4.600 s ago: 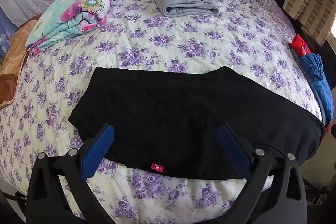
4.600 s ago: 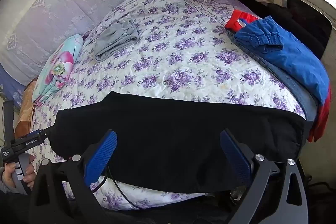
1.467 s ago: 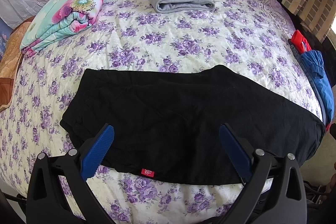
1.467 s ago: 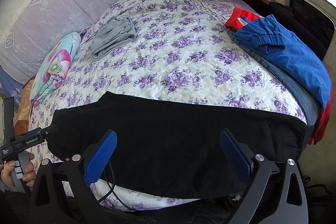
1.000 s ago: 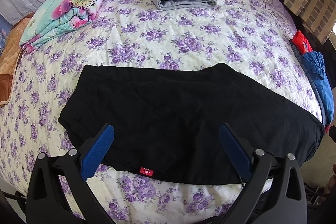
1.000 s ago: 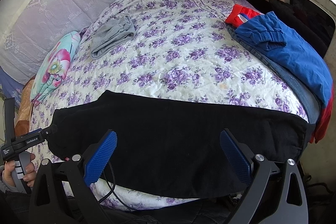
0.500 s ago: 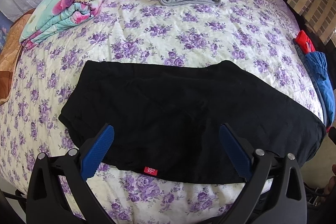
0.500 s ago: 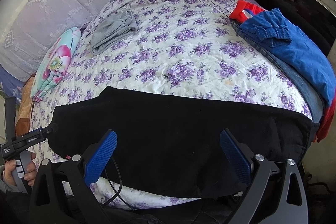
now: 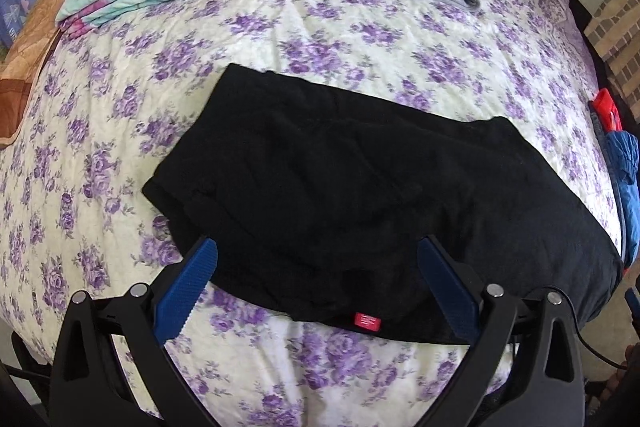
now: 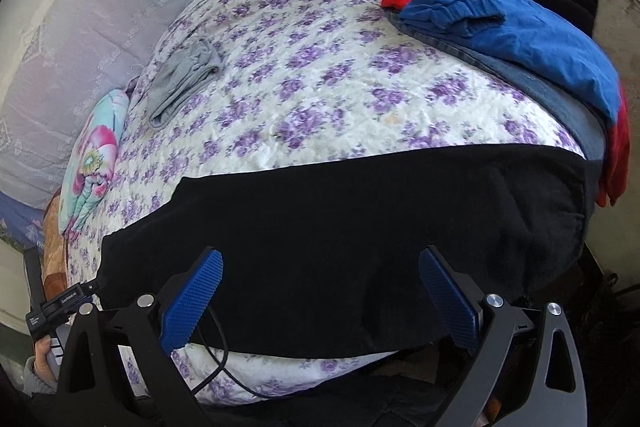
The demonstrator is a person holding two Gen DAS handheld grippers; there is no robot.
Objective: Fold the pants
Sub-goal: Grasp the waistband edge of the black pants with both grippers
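Flat across the bed (image 9: 360, 27) lie black pants (image 9: 360, 195), untouched

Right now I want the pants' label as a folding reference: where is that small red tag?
In the left wrist view, the red tag sits on the black pants' near edge, between the open left gripper's fingers.

Both grippers (image 9: 316, 267) (image 10: 320, 271) have black arms, silver screws, bumpy blue pads (image 10: 192, 301) and a thin black cable (image 10: 218, 355).
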